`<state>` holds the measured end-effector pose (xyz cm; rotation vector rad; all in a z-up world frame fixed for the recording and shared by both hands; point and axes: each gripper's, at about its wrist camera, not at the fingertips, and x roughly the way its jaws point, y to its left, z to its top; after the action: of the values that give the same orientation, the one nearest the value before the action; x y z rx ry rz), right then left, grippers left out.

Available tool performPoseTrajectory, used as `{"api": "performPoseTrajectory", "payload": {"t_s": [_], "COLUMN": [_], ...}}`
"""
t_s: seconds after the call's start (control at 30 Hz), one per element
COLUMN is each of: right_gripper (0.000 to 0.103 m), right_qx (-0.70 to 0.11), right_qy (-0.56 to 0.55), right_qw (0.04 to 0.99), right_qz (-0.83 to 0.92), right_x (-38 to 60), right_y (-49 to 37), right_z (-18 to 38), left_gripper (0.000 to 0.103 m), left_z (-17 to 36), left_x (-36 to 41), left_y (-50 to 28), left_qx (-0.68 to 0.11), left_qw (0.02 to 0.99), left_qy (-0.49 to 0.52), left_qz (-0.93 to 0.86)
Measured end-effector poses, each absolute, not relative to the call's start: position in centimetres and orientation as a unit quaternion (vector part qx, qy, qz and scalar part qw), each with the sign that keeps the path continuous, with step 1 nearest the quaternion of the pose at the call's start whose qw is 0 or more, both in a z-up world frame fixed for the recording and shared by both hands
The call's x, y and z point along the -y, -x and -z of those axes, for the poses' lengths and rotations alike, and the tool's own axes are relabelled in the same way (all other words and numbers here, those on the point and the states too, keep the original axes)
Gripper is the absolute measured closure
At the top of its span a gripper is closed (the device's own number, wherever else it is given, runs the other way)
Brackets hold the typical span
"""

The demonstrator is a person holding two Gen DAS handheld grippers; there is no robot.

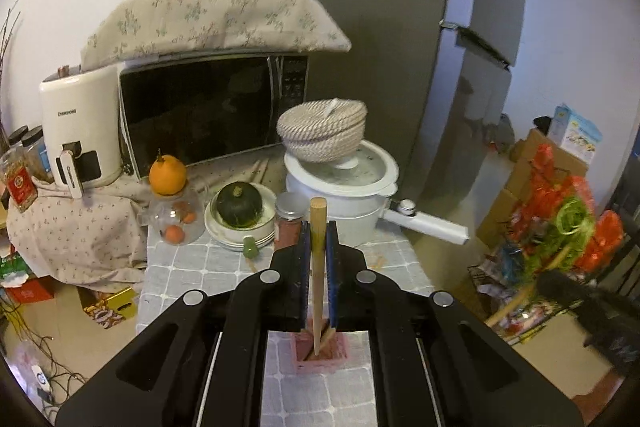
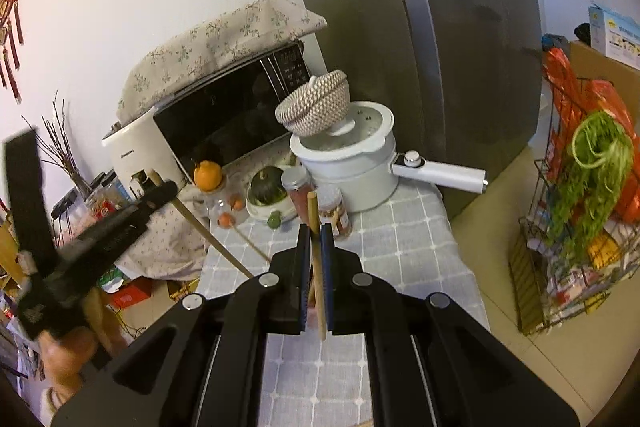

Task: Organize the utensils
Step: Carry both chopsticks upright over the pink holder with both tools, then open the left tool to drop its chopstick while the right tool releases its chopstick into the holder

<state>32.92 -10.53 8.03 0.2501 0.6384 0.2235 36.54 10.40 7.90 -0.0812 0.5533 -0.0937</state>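
A grid-patterned tablecloth (image 1: 192, 267) is seen in the left wrist view, and the left gripper (image 1: 318, 239) is clamped on an upright wooden stick (image 1: 318, 227) whose lower end is set in a pink holder (image 1: 320, 357). In the right wrist view, beside a white pot (image 2: 352, 163), the right gripper (image 2: 316, 239) is closed on a second wooden stick (image 2: 314, 211).

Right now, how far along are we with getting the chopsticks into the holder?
Done: nothing clearly. In hand: the left gripper is shut on a wooden chopstick whose lower end sits at the pink holder; whether it is seated I cannot tell. The right gripper is shut on a second chopstick. Left: placing and releasing both.
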Motion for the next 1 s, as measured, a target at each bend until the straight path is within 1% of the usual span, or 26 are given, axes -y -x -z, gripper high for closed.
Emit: {"api": "performPoseTrajectory", "payload": {"t_s": [0.17,0.27,0.33,0.4,0.43,0.5,0.57,0.83,0.93,0.97,1.0], "right_gripper": [0.097,0.097,0.097,0.097,0.097,0.097,0.097,0.097,0.095,0.094,0.092], "right_qx": [-0.306,-0.302,-0.298,-0.298,-0.298,-0.298,-0.299,-0.3,-0.301,-0.302,-0.304], "right_qy": [-0.134,-0.133,-0.129,-0.129,-0.129,-0.129,-0.128,-0.114,-0.11,-0.111,-0.112], "right_qw": [0.935,0.937,0.938,0.938,0.938,0.938,0.938,0.941,0.94,0.939,0.939], "right_qz": [-0.116,-0.117,-0.117,-0.118,-0.119,-0.119,-0.118,-0.111,-0.117,-0.117,-0.115], "right_x": [10.0,9.4,8.9,8.5,8.2,7.7,7.1,4.6,4.0,3.9,3.9], "right_y": [-34.3,-34.8,-35.1,-35.5,-35.8,-36.2,-36.8,-39.3,-39.9,-39.9,-39.8], "right_z": [-7.7,-7.7,-7.6,-7.4,-7.2,-6.8,-6.3,-3.5,-2.0,-1.6,-1.0], "left_gripper": [0.095,0.095,0.091,0.082,0.08,0.068,0.062,0.062,0.06,0.058,0.053], "left_z": [-3.0,-2.1,-2.4,-2.8,-2.9,-2.8,-2.3,0.8,1.6,1.7,1.7], "left_x": [-11.3,-12.6,-13.4,-14.2,-14.6,-15.4,-16.0,-16.8,-16.3,-16.2,-16.1], "left_y": [-38.7,-37.4,-36.3,-34.9,-34.2,-33.1,-32.6,-33.6,-33.9,-33.7,-33.4], "left_qx": [-0.31,-0.302,-0.292,-0.282,-0.277,-0.272,-0.274,-0.314,-0.325,-0.325,-0.317], "left_qw": [0.947,0.948,0.949,0.951,0.952,0.952,0.95,0.938,0.937,0.937,0.941], "left_qy": [0.067,0.091,0.107,0.118,0.126,0.137,0.147,0.143,0.128,0.127,0.12], "left_qz": [0.055,0.048,0.044,0.033,0.031,0.022,0.018,0.012,0.007,0.001,-0.015]}}
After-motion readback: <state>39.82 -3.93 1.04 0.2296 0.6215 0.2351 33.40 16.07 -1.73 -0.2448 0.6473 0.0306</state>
